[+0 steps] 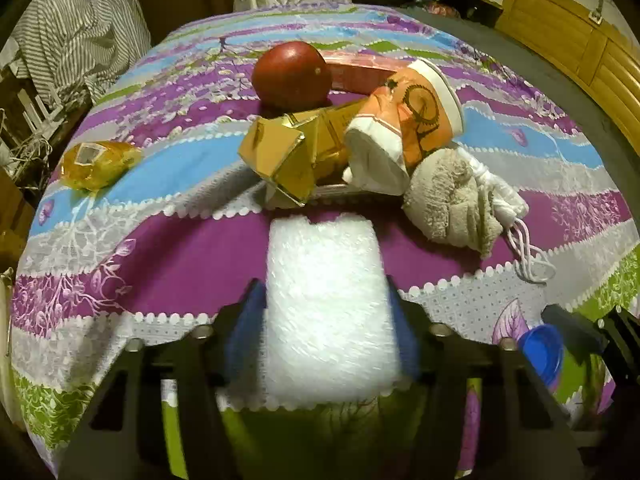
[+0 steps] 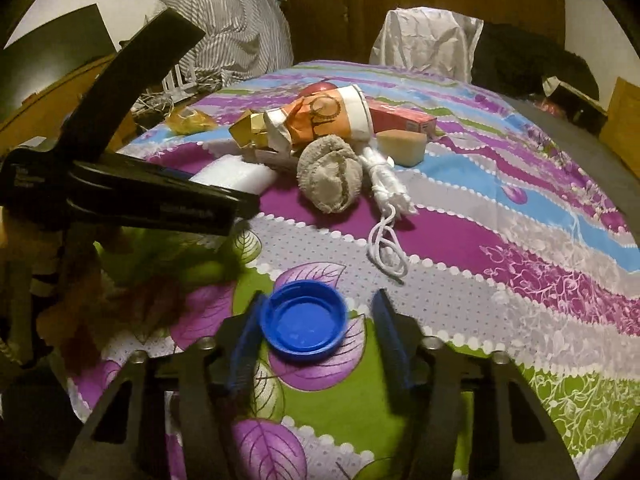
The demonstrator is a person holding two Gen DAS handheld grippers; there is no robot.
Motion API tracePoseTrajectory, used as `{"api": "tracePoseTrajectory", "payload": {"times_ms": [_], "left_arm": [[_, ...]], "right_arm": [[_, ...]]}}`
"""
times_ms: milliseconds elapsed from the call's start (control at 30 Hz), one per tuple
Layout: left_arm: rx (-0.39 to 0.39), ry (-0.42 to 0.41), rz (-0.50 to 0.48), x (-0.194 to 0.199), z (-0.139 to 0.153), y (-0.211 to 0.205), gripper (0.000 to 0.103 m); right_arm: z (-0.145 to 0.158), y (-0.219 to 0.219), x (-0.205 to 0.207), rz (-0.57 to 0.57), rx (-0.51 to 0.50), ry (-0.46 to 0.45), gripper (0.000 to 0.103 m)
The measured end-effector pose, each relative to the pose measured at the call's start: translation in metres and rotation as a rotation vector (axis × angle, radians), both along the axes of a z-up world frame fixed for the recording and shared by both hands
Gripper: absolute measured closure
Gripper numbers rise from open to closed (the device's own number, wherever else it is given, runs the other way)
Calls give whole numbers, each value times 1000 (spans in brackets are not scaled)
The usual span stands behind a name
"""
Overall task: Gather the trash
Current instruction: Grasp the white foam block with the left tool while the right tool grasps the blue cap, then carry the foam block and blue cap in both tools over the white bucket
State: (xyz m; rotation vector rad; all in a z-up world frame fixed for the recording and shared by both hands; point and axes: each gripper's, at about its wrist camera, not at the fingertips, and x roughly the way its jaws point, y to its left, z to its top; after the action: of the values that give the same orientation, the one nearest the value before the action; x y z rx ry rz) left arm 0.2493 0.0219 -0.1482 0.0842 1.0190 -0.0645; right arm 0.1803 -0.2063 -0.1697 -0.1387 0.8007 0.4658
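In the left wrist view a white foam block (image 1: pixel 324 304) lies on the flowered tablecloth (image 1: pixel 160 264), and my left gripper (image 1: pixel 322 284) is shut on it, with a blue pad pressed against each side. In the right wrist view a blue bottle cap (image 2: pixel 304 326) lies open side up between the fingers of my right gripper (image 2: pixel 319 296). The left pad touches the cap's rim and a gap shows at the right pad, so this gripper is open. A crushed orange paper cup (image 1: pixel 412 116), a crumpled gold carton (image 1: pixel 288 152) and a yellow wrapper (image 1: pixel 100 164) lie farther back.
A red round fruit (image 1: pixel 292 74), a pink box (image 1: pixel 360 74), a beige rolled cloth (image 1: pixel 448 200), a white cord (image 1: pixel 516 232) and a yellowish sponge (image 2: pixel 402 146) share the table. A white plastic bag (image 2: pixel 424 40) stands at the far edge. Striped cloth (image 1: pixel 72 28) is heaped at the left.
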Motion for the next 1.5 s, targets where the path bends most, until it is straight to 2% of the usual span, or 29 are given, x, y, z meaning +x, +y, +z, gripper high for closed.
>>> {"api": "tracePoseTrajectory", "payload": {"times_ms": [167, 300, 700, 900, 1100, 1300, 1500], "left_arm": [[-17, -36, 24, -11, 6, 9, 53], [-21, -113, 44, -34, 22, 19, 53], [-28, -500, 100, -127, 122, 22, 53], [-15, -629, 99, -156, 151, 7, 53], [-22, -671, 84, -174, 162, -1, 53], [-20, -685, 72, -182, 167, -3, 53], [-13, -694, 101, -185, 168, 5, 53]], "right_arm": [[4, -3, -5, -22, 3, -31, 62], [19, -9, -14, -55, 27, -89, 62], [115, -14, -61, -161, 88, -399, 62], [158, -20, -90, -209, 109, -505, 62], [182, -26, -116, -246, 115, -567, 62], [189, -30, -127, -236, 120, -570, 62], [194, -28, -131, -222, 121, -571, 62]]}}
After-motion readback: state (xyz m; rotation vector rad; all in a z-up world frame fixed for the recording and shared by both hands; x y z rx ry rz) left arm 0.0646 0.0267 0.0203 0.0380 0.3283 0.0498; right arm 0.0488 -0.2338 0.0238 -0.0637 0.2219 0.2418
